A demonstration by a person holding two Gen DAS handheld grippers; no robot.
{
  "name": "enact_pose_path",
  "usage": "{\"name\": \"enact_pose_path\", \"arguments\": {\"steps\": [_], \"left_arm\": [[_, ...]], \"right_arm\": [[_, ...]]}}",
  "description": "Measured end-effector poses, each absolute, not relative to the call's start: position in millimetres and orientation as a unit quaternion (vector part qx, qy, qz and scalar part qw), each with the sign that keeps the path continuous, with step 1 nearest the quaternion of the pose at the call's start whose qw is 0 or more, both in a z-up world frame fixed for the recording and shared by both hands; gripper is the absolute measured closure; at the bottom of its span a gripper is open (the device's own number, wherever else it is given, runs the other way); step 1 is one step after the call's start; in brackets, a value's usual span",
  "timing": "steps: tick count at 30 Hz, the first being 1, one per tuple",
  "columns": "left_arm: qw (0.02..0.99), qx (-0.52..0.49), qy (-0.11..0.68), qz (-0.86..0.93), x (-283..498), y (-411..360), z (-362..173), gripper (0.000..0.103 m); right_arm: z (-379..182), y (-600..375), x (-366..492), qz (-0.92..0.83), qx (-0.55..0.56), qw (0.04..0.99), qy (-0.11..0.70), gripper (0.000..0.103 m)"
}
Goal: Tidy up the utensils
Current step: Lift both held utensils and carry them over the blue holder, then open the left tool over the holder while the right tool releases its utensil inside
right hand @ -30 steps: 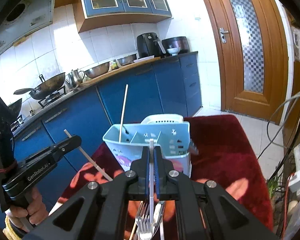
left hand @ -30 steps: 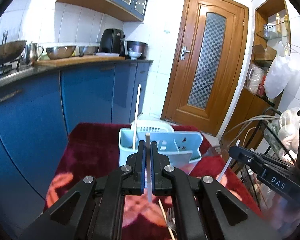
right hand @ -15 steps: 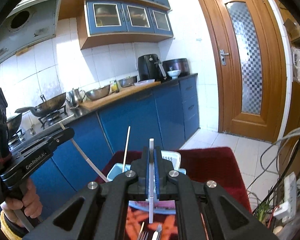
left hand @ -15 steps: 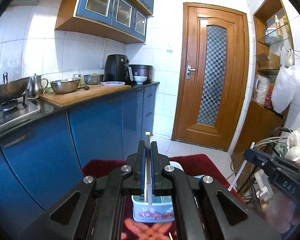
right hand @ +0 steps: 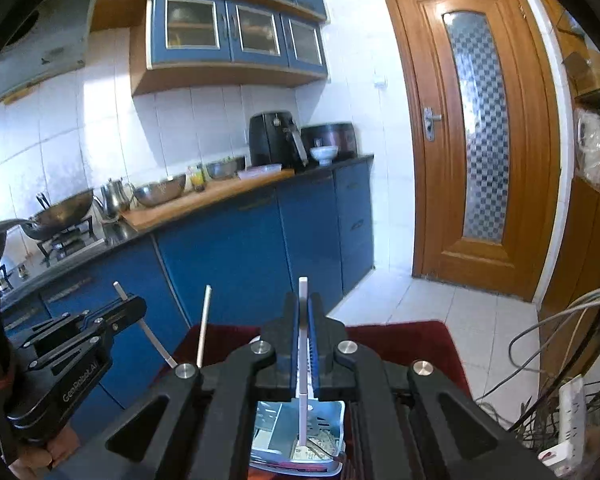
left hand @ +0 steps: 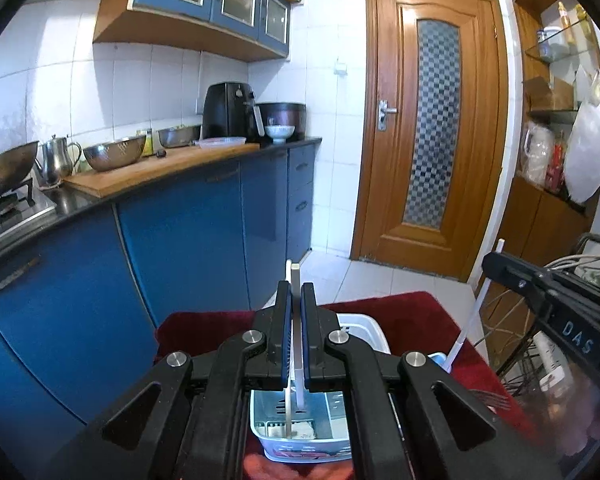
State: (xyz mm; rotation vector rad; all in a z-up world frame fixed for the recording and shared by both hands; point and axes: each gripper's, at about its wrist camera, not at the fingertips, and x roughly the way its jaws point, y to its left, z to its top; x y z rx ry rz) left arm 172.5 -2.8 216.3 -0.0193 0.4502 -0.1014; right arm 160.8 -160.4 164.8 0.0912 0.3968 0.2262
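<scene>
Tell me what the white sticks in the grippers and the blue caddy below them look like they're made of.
White chopstick in the left hand-held gripper and the one in the right hand-held gripper: probably plastic or melamine, uniformly white, smooth, square-edged. Utensil caddy: seemingly molded plastic, pale blue, glossy, with slotted walls.

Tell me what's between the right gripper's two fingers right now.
In the right wrist view, the right gripper is clamped on a white chopstick, whose lower end hangs over the blue utensil caddy below.
</scene>
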Motion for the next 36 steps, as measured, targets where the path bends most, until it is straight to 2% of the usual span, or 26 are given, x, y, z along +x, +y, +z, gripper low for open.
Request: {"name": "enact_pose_path", "arguments": {"steps": [17,19,21,22,23,36], "left_arm": [[0.956,-0.003,0.285,-0.065,203.0,-10.1,154.6,0.101],[0.955,0.003,0.288,-0.065,202.1,-11.2,152.9,0.093],[0.956,0.008,0.287,-0.062,199.5,-11.9,153.8,0.074],[0.957,0.01,0.283,-0.061,197.7,-12.6,154.9,0.072],[0.958,0.011,0.281,-0.061,194.8,-13.6,156.4,0.072],[0.959,-0.01,0.278,-0.057,177.5,9.3,172.9,0.072]], "right_arm": [[109.6,-146.4,193.1,0.116,0.021,0.948,0.297,0.097],[108.8,-148.5,193.9,0.122,0.027,0.946,0.3,0.095],[108.3,-148.9,193.7,0.13,0.03,0.944,0.3,0.089],[108.4,-149.2,193.6,0.133,0.031,0.944,0.3,0.083],[109.2,-149.9,192.4,0.137,0.034,0.944,0.298,0.079],[132.0,-179.5,156.2,0.149,0.061,0.948,0.274,0.071]]}}
